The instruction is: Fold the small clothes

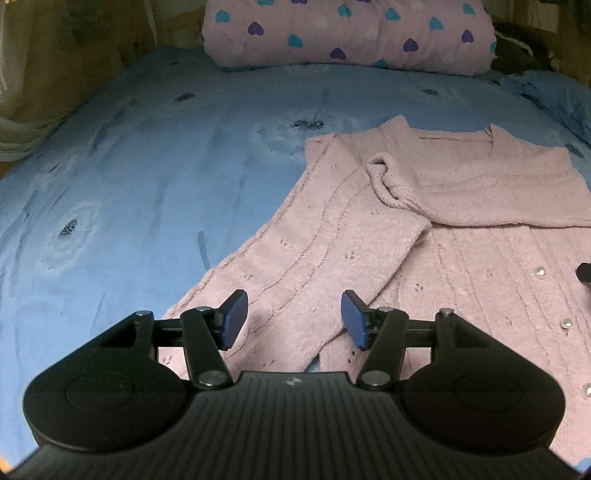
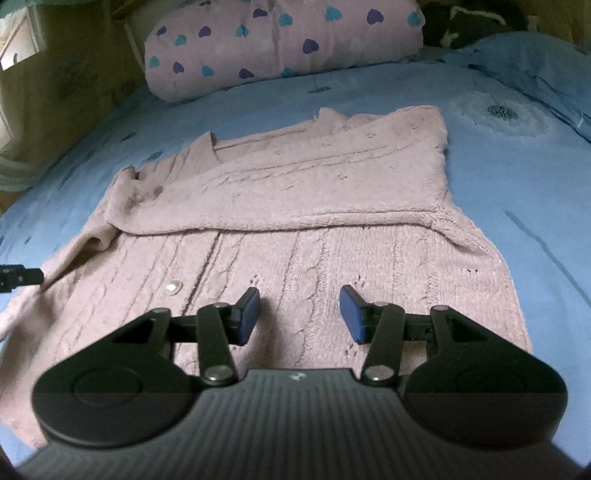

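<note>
The pink cardigan (image 2: 280, 229) lies on the blue bed (image 1: 129, 177), below the heart-print pillow (image 1: 347, 33). Both sleeves seem already folded across its chest; the bottom half is left to fold up. The left hand-held gripper (image 1: 293, 319) and right hand-held gripper (image 2: 299, 315) hover released over its hem, grasping nothing.

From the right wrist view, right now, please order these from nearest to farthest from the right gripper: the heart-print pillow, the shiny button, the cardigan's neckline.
1. Shiny button: on the cardigan, just left of the right gripper.
2. Neckline: farther up, at left of centre.
3. Heart-print pillow: at the top, beyond the cardigan, on the blue bedsheet.
</note>
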A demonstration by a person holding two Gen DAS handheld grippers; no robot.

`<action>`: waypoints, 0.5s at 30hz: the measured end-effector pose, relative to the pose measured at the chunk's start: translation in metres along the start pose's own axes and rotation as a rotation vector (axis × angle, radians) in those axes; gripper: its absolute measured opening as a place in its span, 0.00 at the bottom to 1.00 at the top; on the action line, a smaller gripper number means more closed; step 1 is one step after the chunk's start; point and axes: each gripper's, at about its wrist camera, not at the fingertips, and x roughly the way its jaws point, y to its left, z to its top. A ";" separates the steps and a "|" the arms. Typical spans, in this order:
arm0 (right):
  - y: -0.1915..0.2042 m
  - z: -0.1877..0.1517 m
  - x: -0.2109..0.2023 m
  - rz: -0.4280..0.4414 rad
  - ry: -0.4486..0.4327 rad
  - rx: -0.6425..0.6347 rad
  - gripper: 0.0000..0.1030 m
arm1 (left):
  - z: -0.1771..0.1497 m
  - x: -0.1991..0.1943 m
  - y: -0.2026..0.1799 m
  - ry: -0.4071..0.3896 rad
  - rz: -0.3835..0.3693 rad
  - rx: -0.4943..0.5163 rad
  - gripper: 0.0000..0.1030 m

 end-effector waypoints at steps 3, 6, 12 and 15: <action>0.001 -0.001 0.001 0.000 -0.009 -0.013 0.51 | 0.001 0.005 -0.002 0.002 -0.005 -0.001 0.60; 0.001 -0.002 0.002 -0.004 -0.014 -0.020 0.51 | 0.001 0.009 -0.005 0.003 -0.014 0.003 0.61; 0.001 -0.002 0.005 -0.006 -0.022 -0.007 0.52 | 0.001 0.022 -0.011 -0.004 -0.078 0.033 0.66; 0.001 -0.001 0.006 -0.006 -0.025 0.000 0.52 | -0.001 0.033 -0.017 0.009 -0.075 0.065 0.68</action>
